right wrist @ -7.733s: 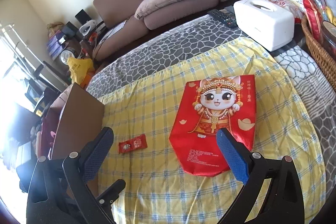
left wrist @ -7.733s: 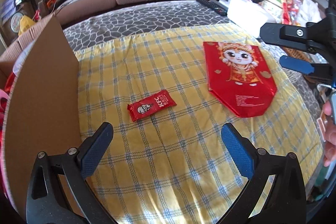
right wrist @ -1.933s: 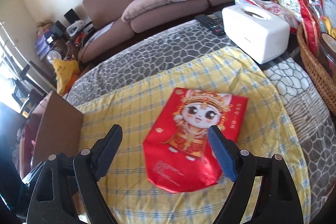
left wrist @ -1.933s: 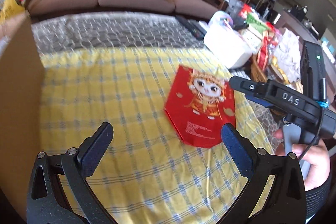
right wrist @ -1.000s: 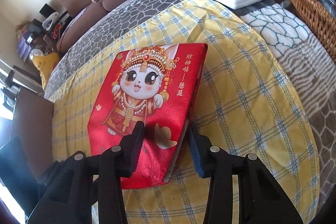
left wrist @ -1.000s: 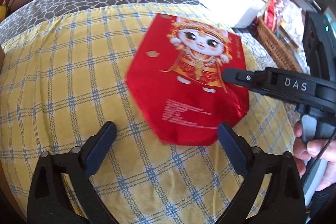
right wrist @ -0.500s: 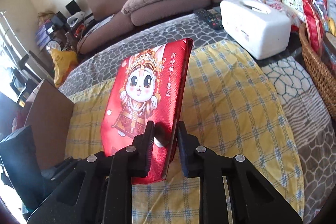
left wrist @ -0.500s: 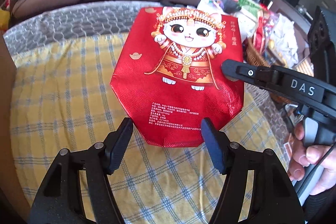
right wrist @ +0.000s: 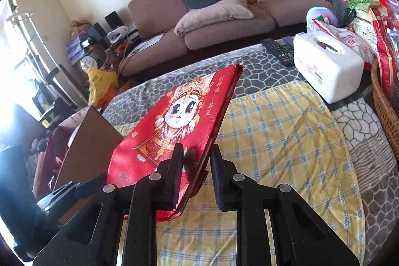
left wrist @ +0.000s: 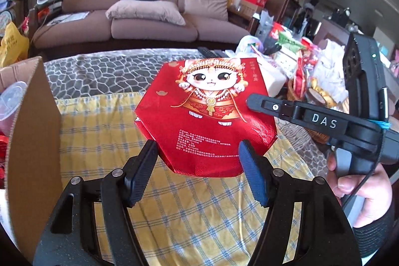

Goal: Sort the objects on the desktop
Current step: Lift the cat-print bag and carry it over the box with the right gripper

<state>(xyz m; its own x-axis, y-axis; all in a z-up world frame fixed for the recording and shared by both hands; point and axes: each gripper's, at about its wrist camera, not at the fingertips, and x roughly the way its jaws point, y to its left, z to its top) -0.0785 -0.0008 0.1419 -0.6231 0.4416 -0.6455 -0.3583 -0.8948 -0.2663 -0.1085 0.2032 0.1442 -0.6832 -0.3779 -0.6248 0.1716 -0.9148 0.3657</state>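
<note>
A flat red gift bag (left wrist: 212,116) printed with a cartoon cat hangs tilted in the air above the yellow checked cloth (left wrist: 99,141). My left gripper (left wrist: 197,148) clamps the bag's narrow bottom end, one pad against each slanted lower edge. My right gripper (right wrist: 197,156) is shut on the bag's (right wrist: 174,126) right side edge, one finger on the printed face and one behind it. In the left wrist view the right gripper (left wrist: 250,101) reaches in from the right with a hand on its handle.
An open cardboard box (left wrist: 32,129) stands at the cloth's left edge. A white tissue box (right wrist: 326,66), remote controls (right wrist: 276,49), a wicker basket (right wrist: 384,101) and snack packs crowd the right side. A brown sofa (right wrist: 224,16) lies beyond the table.
The red bag lay flat on the cloth a second ago; both grippers closed on it and raised it, tilting it up. The small red packet from the earliest frames is gone from the cloth.
</note>
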